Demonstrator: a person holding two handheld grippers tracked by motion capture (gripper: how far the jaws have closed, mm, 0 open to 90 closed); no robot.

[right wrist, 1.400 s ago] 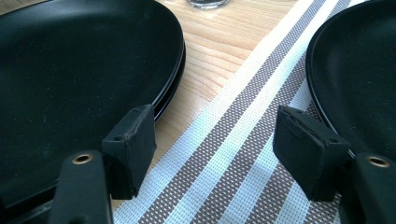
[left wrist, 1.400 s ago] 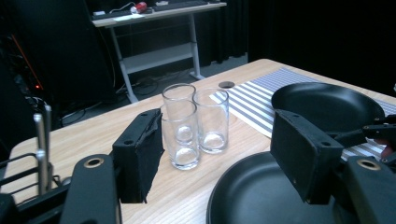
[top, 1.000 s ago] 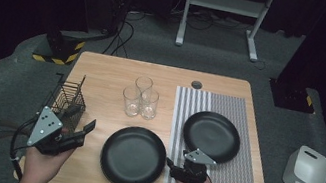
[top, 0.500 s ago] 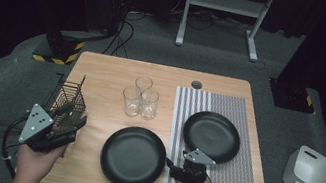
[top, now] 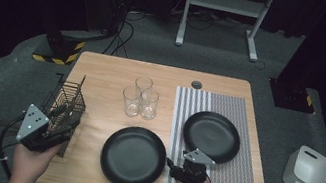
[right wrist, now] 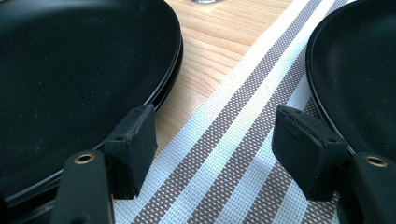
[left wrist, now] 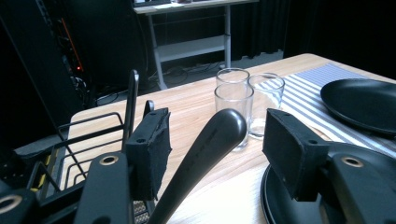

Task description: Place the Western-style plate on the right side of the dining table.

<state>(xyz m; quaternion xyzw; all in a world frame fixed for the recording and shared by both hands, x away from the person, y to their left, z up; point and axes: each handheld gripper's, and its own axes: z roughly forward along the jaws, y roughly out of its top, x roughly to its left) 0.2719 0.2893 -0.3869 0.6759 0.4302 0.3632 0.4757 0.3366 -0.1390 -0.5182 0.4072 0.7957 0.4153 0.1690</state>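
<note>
A black utensil handle (left wrist: 205,149) rises from the wire basket (top: 68,100) at the table's (top: 114,67) left edge, standing between the left gripper's (left wrist: 212,140) jaws, which have just been closing but do not yet press it. No writing is readable anywhere. The left gripper view adds three glasses (left wrist: 240,100) behind the handle. The right gripper (right wrist: 212,140) rests with jaws released over the striped mat (right wrist: 233,154), between two black plates (right wrist: 70,70).

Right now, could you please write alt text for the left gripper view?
A black utensil handle rises between the left gripper's open jaws, no pad pressing it. Beyond stand three clear glasses on the wooden table, a wire caddy left.
</note>
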